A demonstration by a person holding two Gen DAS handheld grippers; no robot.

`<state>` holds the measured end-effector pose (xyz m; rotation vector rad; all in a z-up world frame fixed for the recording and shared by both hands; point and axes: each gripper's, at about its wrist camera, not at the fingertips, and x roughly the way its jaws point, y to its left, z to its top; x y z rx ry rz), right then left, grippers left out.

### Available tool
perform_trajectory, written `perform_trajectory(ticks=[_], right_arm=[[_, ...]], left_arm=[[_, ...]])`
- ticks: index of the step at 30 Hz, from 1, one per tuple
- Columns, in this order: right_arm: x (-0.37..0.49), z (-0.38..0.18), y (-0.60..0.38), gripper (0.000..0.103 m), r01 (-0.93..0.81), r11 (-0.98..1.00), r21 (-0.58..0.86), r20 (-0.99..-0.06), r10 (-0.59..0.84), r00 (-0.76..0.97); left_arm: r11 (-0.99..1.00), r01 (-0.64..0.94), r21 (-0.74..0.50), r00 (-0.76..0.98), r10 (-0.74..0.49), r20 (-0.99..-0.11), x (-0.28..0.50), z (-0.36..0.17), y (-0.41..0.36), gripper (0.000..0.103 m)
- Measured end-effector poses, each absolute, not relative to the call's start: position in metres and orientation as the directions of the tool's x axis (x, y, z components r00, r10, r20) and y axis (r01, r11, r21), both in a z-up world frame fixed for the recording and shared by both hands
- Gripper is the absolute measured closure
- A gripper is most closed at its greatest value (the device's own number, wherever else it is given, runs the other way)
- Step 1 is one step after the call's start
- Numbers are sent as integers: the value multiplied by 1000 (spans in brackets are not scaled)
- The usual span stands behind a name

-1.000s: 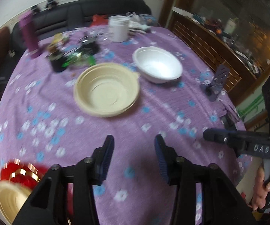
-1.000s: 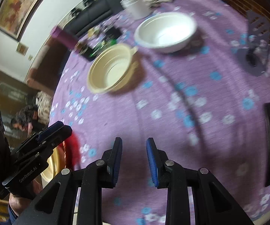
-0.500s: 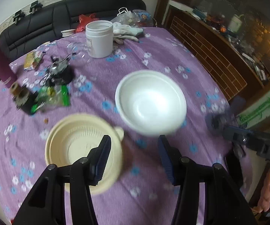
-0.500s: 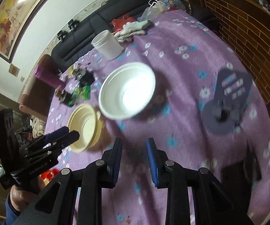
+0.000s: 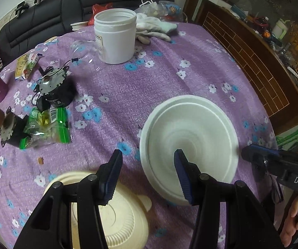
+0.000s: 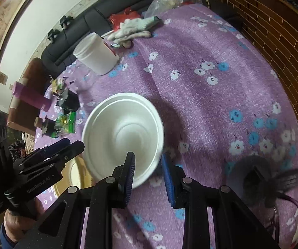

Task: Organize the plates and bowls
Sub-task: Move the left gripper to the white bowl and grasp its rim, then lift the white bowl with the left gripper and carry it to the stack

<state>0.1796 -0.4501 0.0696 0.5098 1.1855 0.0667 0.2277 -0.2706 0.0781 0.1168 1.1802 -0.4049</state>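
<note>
Overhead, left claw spread, empty, above cream bowl and white bowl on purple surface. Right claw parted, straddling the white bowl's near rim, unpinched; cream bowl mostly hidden there.

Both wrist views are aimed steeply down, close over the purple tablecloth. The white bowl and far white jar are shared.

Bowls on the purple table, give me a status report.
Left gripper and right gripper jaws open, empty. White bowl and cream bowl apart, unstacked. Nothing between.
</note>
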Motion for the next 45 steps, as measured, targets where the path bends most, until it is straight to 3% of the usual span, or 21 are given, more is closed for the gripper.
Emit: perform_trajectory(ticks=[8, 10, 15, 16, 20, 33, 45], right_arm=[[195, 54, -452, 74, 220, 895, 389, -886, 297, 356], [198, 49, -453, 74, 223, 894, 388, -888, 298, 350], [200, 45, -450, 76, 215, 914, 344, -899, 255, 356], [201, 44, -450, 81, 215, 913, 347, -898, 257, 357], [199, 45, -448, 87, 213, 909, 357, -891, 263, 369], [174, 69, -445, 87, 194, 908, 372, -870, 268, 414], [108, 100, -413, 87, 149, 894, 422, -837, 321, 444]], left_arm=[[919, 378, -108, 296, -231, -927, 241, 59, -275, 54], [917, 382, -118, 280, -236, -931, 242, 55, -276, 73], [910, 398, -114, 261, -232, -937, 242, 45, -281, 89], [910, 397, -117, 260, -234, -937, 242, 45, -282, 89], [908, 404, -110, 269, -233, -935, 238, 48, -284, 89], [907, 401, -130, 316, -270, -910, 208, 74, -272, 89], [908, 400, -122, 373, -283, -883, 134, 110, -232, 89]])
